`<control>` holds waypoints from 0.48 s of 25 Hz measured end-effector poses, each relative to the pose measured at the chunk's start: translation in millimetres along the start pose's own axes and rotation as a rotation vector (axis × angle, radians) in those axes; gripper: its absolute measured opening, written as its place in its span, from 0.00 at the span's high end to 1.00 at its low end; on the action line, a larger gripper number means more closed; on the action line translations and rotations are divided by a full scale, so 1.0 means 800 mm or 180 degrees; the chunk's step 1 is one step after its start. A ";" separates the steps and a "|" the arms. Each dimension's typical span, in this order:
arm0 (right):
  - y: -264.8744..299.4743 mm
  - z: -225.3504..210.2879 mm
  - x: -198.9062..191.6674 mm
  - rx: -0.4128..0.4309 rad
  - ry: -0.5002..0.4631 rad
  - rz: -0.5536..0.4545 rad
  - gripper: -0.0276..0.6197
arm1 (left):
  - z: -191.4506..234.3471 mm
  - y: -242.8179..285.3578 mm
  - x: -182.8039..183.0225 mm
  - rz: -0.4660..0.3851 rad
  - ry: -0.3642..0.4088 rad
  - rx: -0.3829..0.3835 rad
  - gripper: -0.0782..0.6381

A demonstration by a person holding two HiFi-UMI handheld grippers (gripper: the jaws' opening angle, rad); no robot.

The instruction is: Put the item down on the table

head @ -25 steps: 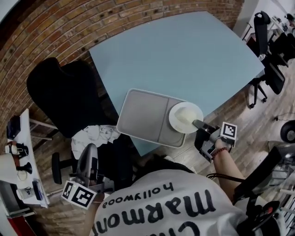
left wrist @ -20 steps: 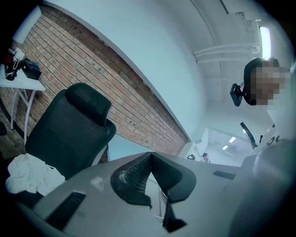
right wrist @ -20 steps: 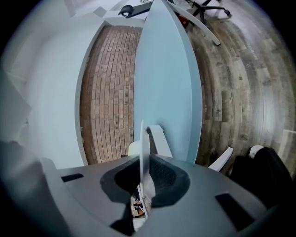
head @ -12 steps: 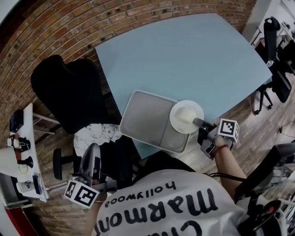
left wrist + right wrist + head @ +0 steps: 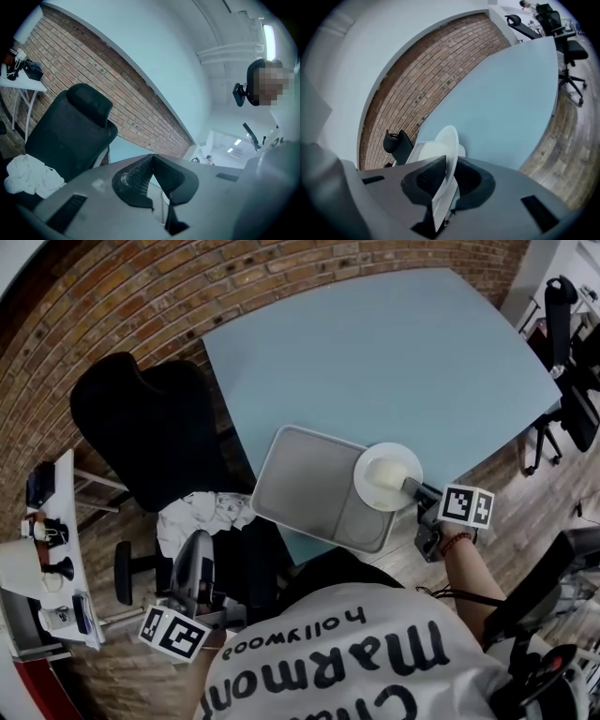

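Observation:
A white plate (image 5: 387,476) sits over the right end of the grey tray (image 5: 300,474), at the near edge of the light blue table (image 5: 375,362). My right gripper (image 5: 410,487) holds the plate by its near rim. In the right gripper view the plate (image 5: 446,140) stands edge-on between the jaws of that gripper (image 5: 451,161). The jaws have just been opening a little, with the rim still between the pads. My left gripper (image 5: 197,554) hangs low beside the chair, away from the table. In the left gripper view its jaws (image 5: 152,159) meet at the tips with nothing between them.
A black office chair (image 5: 141,427) stands left of the table with a crumpled white cloth (image 5: 202,512) on its seat. A small white side table (image 5: 42,559) carries several small items at the far left. More office chairs (image 5: 562,324) stand at the right. A brick wall runs behind.
My right hand has rolled, so its marker cube now faces more upward, and it shifted slightly with the plate. The plate stays over the tray's right end. The left gripper has kept still.

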State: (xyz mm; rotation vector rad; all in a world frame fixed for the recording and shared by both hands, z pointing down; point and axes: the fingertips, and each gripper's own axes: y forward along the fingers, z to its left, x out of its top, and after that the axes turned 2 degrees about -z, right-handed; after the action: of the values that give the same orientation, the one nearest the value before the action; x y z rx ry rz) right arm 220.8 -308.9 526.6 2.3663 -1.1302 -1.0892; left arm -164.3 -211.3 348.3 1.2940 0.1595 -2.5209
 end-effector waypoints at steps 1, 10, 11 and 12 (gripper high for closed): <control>0.000 0.001 0.001 -0.0009 -0.0065 -0.0022 0.90 | 0.001 -0.001 0.000 -0.0008 -0.0004 0.0009 0.88; 0.001 -0.001 0.007 -0.0188 -0.0452 -0.0110 0.87 | 0.009 -0.011 0.004 -0.0072 -0.0035 0.0077 0.88; 0.002 -0.002 0.008 -0.0213 -0.0475 -0.0111 0.86 | 0.009 -0.011 0.004 -0.0074 -0.0036 0.0082 0.88; 0.003 -0.002 0.009 -0.0236 -0.0493 -0.0114 0.86 | 0.009 -0.012 0.005 -0.0075 -0.0035 0.0085 0.88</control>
State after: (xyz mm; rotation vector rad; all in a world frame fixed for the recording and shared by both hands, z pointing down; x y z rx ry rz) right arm 223.7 -315.6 525.4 2.2864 -1.0809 -1.3229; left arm -174.9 -204.8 349.2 1.2954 0.1398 -2.5577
